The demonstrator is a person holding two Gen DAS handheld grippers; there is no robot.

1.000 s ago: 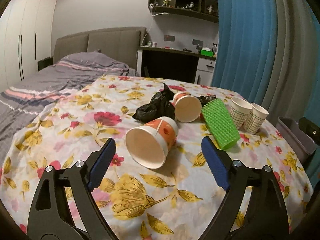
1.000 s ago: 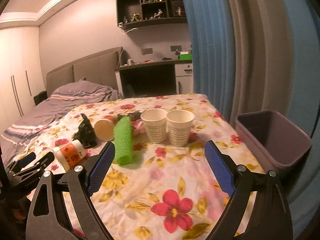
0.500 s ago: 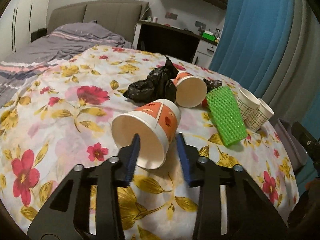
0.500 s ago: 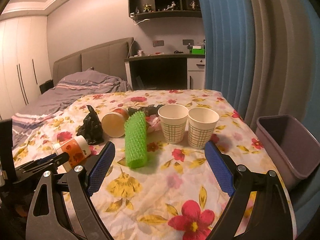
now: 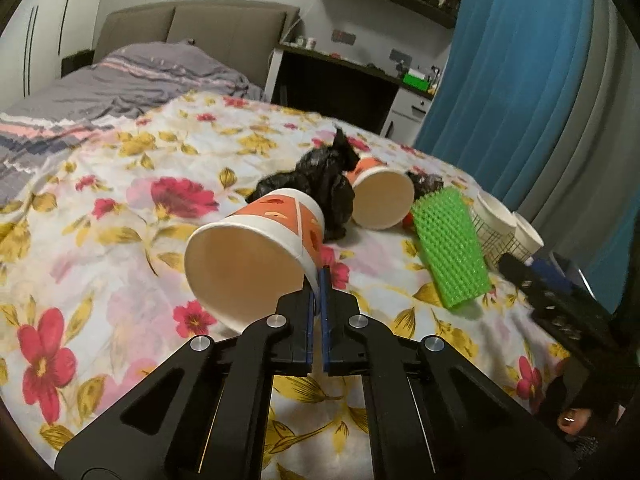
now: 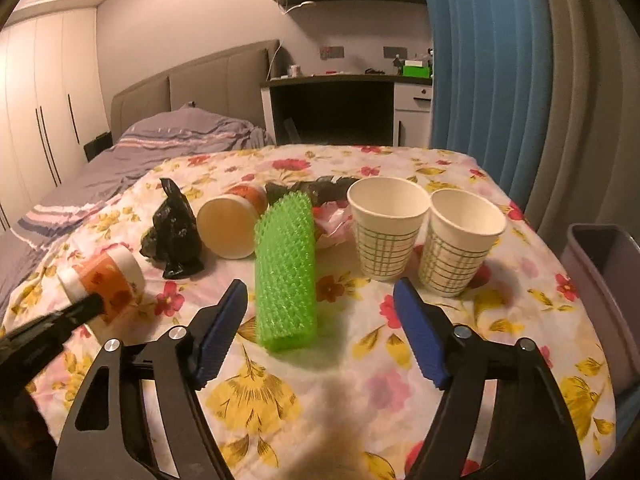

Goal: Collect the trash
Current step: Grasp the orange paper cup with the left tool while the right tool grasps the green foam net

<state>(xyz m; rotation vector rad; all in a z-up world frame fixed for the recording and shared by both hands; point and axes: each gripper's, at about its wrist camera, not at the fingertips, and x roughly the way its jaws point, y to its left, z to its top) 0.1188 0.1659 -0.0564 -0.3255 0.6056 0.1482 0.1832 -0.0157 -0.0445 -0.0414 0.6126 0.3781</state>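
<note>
Pinching the orange cup's (image 5: pixel 256 256) rim, left gripper (image 5: pixel 319 280).
Right gripper (image 6: pixel 320 312) fingers spread, closing, green mesh (image 6: pixel 286 268) between them untouched.

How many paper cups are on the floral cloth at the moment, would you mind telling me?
4: one orange cup on its side, pinched at the rim by the left gripper; a second orange cup lying by the black bag; two checked cups upright, side by side.

The left gripper (image 5: pixel 319 280) is clamped tight on the rim of the tipped orange paper cup (image 5: pixel 256 248), at the cup's four o'clock. A black crumpled bag (image 5: pixel 320 184) lies at the cup's one o'clock.
</note>
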